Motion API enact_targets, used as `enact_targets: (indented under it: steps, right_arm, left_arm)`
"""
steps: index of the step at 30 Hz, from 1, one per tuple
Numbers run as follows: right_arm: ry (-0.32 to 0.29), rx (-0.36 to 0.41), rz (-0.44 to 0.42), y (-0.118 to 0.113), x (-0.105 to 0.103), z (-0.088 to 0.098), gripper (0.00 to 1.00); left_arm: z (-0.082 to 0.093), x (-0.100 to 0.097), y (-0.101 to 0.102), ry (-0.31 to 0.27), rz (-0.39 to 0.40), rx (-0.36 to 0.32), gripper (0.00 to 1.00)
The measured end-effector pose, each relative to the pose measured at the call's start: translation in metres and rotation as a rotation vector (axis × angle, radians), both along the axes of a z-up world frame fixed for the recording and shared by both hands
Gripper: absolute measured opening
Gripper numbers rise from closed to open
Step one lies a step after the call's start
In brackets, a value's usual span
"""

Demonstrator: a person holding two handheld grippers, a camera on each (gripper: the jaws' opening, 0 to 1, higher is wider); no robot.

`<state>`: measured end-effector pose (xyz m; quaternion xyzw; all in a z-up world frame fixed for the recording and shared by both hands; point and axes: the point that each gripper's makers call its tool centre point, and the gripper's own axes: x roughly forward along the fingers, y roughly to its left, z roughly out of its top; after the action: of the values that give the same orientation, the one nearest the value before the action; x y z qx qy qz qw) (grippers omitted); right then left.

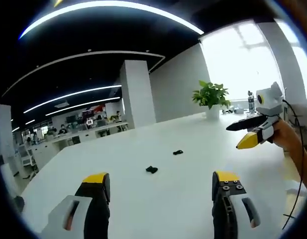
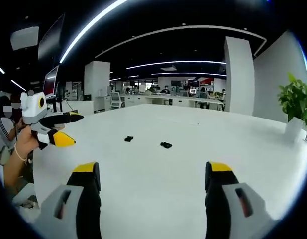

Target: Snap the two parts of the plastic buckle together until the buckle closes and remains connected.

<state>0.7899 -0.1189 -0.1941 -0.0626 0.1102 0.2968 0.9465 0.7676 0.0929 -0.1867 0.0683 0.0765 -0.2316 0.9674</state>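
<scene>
My left tongs point(image 1: 161, 185) and right tongs point(image 2: 155, 175) both gaping, empty. Two small black plastic buckle halves point(image 1: 152, 170) point(image 1: 177, 152) lie apart on white counter point(image 1: 193, 149). Likely light, stiff, skittish; pinch flat sides.

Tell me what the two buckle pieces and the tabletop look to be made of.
Buckle pieces: small, dark, matte black, probably moulded plastic; too small to confirm. Table: smooth white surface with a faint sheen, likely laminate or painted board, though the look leaves it open.
</scene>
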Motion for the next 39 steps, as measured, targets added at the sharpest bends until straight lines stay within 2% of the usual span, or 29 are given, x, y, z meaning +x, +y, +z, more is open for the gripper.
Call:
enact_targets:
  steps: [4,5,11,14,17,24,29,36,39]
  right_arm:
    - [0.006,-0.007,0.017,0.006,0.008,0.000,0.87]
    - [0.023,-0.022,0.031,0.009,0.009,-0.002,0.87]
    - [0.034,-0.093,0.078,0.025,0.024,-0.003,0.87]
    - [0.042,-0.115,0.092,0.031,0.029,-0.004,0.87]
    - [0.041,-0.100,0.105,0.035,0.033,-0.003,0.87]
    - [0.038,-0.055,0.092,0.037,0.043,-0.004,0.87]
    - [0.036,-0.034,0.073,0.037,0.051,-0.002,0.86]
    - [0.008,-0.031,0.072,0.039,0.059,0.007,0.86]
    - [-0.006,-0.032,0.055,0.036,0.068,0.011,0.85]
  left_arm:
    - [-0.001,0.014,0.002,-0.016,0.003,0.001,0.86]
    - [-0.002,0.017,0.001,-0.018,-0.006,0.005,0.86]
    - [-0.004,0.032,-0.007,-0.034,-0.046,0.001,0.90]
    - [-0.007,0.038,-0.012,-0.024,-0.066,0.050,0.90]
    - [-0.007,0.040,-0.015,-0.026,-0.078,0.062,0.90]
    - [-0.010,0.054,-0.019,-0.019,-0.072,0.021,0.89]
    - [-0.009,0.065,-0.021,-0.034,-0.064,0.041,0.89]
    - [-0.008,0.074,-0.022,-0.031,-0.065,0.029,0.88]
    - [-0.014,0.083,-0.020,-0.016,-0.057,0.059,0.87]
